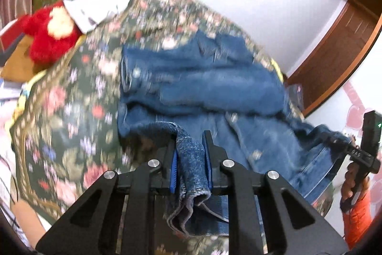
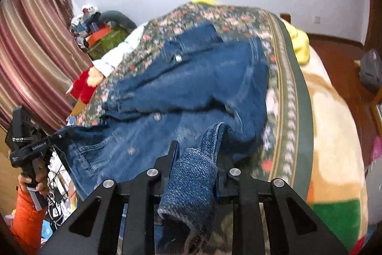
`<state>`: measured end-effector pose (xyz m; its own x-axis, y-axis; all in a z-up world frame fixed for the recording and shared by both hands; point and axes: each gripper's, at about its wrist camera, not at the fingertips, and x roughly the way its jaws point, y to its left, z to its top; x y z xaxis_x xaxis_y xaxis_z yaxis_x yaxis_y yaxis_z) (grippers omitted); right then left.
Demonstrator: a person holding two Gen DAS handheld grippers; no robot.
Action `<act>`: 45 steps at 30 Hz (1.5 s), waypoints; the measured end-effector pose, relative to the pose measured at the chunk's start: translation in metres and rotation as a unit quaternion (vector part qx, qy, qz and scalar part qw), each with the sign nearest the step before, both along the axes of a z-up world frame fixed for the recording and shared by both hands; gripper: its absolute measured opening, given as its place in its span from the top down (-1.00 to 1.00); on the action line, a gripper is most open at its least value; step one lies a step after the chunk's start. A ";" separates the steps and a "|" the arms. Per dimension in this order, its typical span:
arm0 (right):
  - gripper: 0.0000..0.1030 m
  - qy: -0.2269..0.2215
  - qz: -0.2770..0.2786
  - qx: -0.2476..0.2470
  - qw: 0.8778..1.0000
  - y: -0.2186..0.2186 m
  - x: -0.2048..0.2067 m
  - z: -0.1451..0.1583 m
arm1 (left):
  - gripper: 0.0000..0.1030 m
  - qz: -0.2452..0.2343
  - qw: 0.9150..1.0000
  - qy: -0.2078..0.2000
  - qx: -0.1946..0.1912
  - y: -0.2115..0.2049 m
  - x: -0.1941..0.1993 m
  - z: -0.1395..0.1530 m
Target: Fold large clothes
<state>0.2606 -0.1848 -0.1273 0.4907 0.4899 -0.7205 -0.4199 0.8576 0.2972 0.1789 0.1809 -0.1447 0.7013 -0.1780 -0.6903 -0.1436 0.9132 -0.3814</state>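
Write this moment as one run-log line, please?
task: fold denim jacket | left gripper: shut on hem | right gripper: shut on hem | surface: floral bedspread

Black claw point(image 1: 191, 159) with blue pads, silver screws; orange sleeve point(image 2: 26, 214).

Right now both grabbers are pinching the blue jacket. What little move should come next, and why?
Probably carry the pinched hem away from you, over the jacket's far half. The left gripper and right gripper each clamp a near edge of the denim jacket, while the rest lies spread on the floral bedspread, so it looks ready to fold.
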 end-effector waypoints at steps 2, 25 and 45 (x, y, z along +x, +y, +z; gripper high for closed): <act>0.60 -0.012 -0.006 0.001 1.000 0.005 0.013 0.008 | 0.65 0.006 1.000 -0.017 0.000 0.011 0.003 0.011; 0.65 -0.054 -0.112 -0.039 0.991 0.062 0.251 0.004 | 0.66 0.135 0.991 0.013 -0.022 0.120 0.192 -0.028; 0.51 0.032 -0.030 -0.113 0.993 0.070 0.300 -0.059 | 0.52 0.097 0.986 0.137 -0.013 0.137 0.249 -0.107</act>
